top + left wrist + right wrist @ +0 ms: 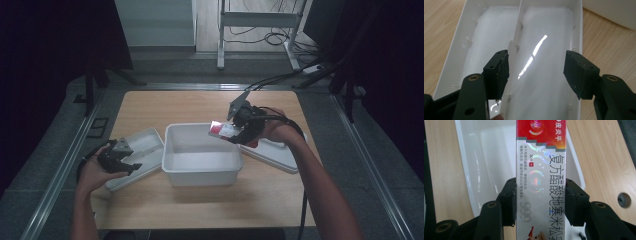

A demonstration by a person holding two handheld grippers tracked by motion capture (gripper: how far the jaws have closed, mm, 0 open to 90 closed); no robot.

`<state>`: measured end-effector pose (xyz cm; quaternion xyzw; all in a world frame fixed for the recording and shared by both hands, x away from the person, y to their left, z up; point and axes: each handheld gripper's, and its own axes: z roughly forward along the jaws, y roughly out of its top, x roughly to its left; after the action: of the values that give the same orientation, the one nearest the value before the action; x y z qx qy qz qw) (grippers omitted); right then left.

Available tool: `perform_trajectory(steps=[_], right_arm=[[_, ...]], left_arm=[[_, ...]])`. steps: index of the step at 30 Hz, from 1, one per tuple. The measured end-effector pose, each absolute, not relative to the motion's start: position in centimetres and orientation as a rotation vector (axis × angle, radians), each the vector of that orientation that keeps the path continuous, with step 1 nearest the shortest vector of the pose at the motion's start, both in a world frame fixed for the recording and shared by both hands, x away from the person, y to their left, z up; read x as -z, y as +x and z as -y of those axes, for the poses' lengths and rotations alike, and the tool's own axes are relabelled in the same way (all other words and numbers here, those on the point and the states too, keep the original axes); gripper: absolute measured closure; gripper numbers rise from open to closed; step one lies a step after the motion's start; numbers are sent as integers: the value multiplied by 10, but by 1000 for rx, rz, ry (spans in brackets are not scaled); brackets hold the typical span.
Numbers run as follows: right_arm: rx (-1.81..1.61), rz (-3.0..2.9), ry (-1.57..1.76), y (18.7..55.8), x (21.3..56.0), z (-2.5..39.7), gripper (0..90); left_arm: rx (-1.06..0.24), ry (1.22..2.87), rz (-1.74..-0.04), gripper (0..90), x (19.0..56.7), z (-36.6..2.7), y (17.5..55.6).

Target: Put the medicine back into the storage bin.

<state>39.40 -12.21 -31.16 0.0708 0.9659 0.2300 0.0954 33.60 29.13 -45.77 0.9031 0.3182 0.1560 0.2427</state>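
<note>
We work over a wooden surface (pixel 200 205) with a deep white tub (pixel 202 172) at its middle and a shallow white tray on each side. The left tray (pixel 145 145) has a divider down its length. Our right claw (pixel 239 131) grips a long silver-and-red medicine carton (pixel 541 182) by its two long sides, holding it over the tub's far right rim. Our left claw (pixel 536 72) hangs spread wide above the left tray, gripping nothing.
</note>
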Motion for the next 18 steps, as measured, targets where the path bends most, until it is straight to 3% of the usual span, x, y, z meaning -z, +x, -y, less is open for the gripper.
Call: perform_trajectory(steps=[18], right_arm=[[-619, -2925, 82, 397, 335, 81, 505]], left_arm=[[-427, 2465, -875, 373, 457, -295, 335]])
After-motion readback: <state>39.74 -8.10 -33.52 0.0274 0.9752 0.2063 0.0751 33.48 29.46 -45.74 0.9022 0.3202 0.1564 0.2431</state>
